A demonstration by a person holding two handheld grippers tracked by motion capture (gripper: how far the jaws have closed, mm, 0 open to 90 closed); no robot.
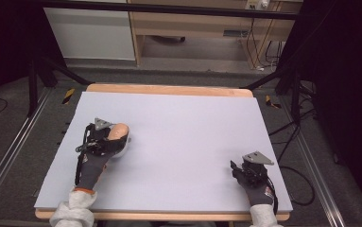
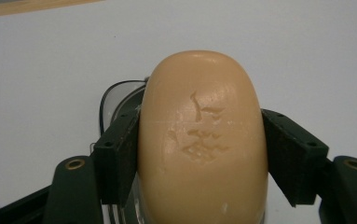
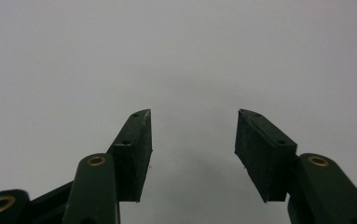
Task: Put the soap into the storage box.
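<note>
Left tongs [image 2: 199, 154] pinching tan soap bar [image 2: 203, 140], dents visible close up; right tongs [image 3: 193, 149] spread above table [image 3: 73, 56]

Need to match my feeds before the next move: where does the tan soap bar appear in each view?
High view: soap bar left of centre, in the left gripper.
Left gripper view: centre, clamped between both jaws.
Right gripper view: open jaws over bare table.
Shared landmark: the pale tabletop.

A pale grey rectangular tabletop with light wooden edging [image 1: 169, 90] stands on dark grey carpet [image 1: 22, 156]. Beyond it sit a light wooden cabinet [image 1: 193, 23], a white panel [image 1: 89, 33] and black cables [image 1: 292, 137].
</note>
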